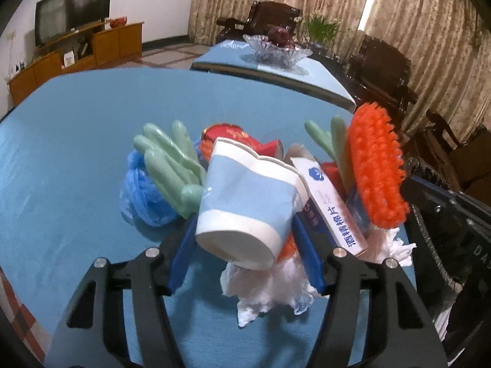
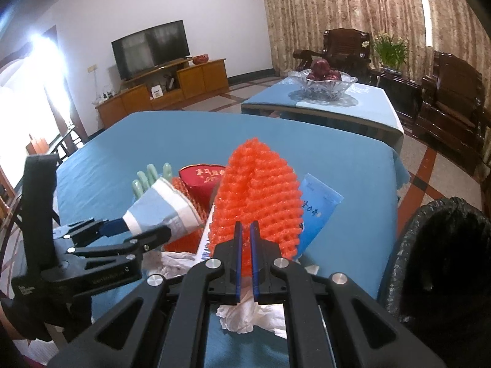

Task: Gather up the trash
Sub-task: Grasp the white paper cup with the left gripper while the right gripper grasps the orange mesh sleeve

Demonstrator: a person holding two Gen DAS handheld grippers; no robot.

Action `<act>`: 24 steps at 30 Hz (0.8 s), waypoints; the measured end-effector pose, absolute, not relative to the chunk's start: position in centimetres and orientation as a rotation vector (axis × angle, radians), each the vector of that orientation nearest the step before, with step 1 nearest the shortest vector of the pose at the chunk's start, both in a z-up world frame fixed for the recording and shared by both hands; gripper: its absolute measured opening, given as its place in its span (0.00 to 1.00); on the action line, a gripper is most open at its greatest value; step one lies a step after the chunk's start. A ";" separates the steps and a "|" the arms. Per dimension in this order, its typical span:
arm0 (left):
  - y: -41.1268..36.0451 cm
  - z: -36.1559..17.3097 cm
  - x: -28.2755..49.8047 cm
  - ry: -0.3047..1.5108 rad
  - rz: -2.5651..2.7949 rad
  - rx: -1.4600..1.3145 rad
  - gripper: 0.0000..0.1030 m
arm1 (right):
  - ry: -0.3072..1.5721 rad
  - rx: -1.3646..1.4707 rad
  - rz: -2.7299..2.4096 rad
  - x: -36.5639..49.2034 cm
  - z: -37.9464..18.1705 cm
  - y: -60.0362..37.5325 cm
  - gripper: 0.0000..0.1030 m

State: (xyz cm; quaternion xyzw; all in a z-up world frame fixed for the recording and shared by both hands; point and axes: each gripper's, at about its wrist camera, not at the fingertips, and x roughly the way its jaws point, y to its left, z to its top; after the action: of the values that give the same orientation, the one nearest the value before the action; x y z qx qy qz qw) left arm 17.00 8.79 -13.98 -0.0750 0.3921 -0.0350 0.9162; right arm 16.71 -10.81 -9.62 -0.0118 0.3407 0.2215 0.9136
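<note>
**Two pieces of trash in hand above the blue table**

Across the blue table [image 2: 129, 141], the largest thing in view, a heap of rubbish lies near the front edge. At three o'clock of the heap in the right wrist view stands the black-lined bin [image 2: 411, 245], just off the table's corner, its mouth open.

Next in size is the orange foam net [image 2: 257, 196]. The right gripper [image 2: 245, 230] has its blue fingers nearly together, pinched on the net's lower end, so the net rises toward twelve o'clock from the jaws. It looks very light and springy; a pinch on one end is enough, though it may flop or snag on its neighbours.

The paper cup [image 1: 248, 199], pale blue with white bands, lies tilted between the fingers of the left gripper [image 1: 245, 230], base toward the camera and mouth toward twelve o'clock. The jaws stand about half open and bracket its lower wall, one at nine o'clock and one at three; I cannot tell whether the pads truly press. The rim is already dented, so the cup is thin and crushes easily: hold it low on the wall, gently.

Smaller things lie round it: green gloves [image 1: 172, 165] at ten o'clock, a white box [image 1: 331, 208] at three o'clock, crumpled tissue [image 1: 264, 294] at six o'clock.
</note>
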 end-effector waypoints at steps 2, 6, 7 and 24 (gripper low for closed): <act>8.8 -13.2 16.6 0.781 -0.074 -0.148 0.58 | 0.697 -0.029 0.465 16.6 -9.3 -10.7 0.05; 9.1 -11.2 15.9 0.741 -0.072 -0.157 0.58 | 0.677 -0.027 0.475 16.3 -8.1 -10.6 0.05; 9.0 -10.7 15.8 0.732 -0.075 -0.151 0.58 | 0.666 -0.025 0.478 16.2 -7.5 -10.7 0.05; 5.1 -8.5 16.6 0.732 -0.109 -0.092 0.58 | 0.683 0.044 0.463 16.2 -6.9 -14.3 0.04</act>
State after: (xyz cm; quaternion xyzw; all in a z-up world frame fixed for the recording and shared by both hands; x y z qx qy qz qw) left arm 16.60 5.13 -8.53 -0.0448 0.3577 -0.0533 0.9312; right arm 16.16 -14.32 -6.95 0.0212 0.3321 0.2252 0.9157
